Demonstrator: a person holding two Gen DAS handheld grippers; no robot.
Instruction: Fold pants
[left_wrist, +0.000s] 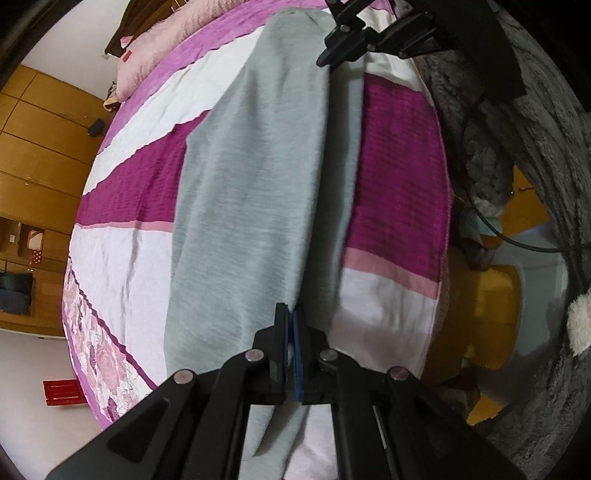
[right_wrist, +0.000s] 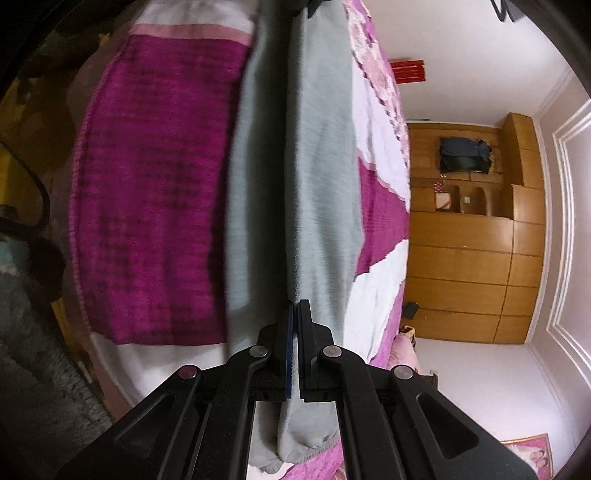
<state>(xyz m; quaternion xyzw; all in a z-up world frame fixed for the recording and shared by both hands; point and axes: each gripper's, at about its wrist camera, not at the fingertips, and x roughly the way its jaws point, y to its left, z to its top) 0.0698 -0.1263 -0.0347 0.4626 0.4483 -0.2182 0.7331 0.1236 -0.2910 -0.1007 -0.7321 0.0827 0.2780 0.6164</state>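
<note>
Grey pants (left_wrist: 255, 177) hang stretched lengthwise above the bed, folded along a top edge held at both ends. My left gripper (left_wrist: 290, 314) is shut on the pants' edge at the near end of the left wrist view. My right gripper (left_wrist: 332, 51) shows at the far end there, shut on the same edge. In the right wrist view the right gripper (right_wrist: 294, 308) is shut on the pants (right_wrist: 325, 177), with elastic cuffs hanging below it. The cloth drapes down on both sides of the held edge.
The bed (left_wrist: 399, 155) has a magenta, white and pink patchwork cover (right_wrist: 147, 184). Pink pillows (left_wrist: 147, 48) lie at the head. A wooden wardrobe (right_wrist: 469, 251) lines the wall. A red crate (left_wrist: 62, 393) stands on the floor. A grey furry sleeve (left_wrist: 535, 147) and a yellow object (left_wrist: 480, 321) are beside the bed.
</note>
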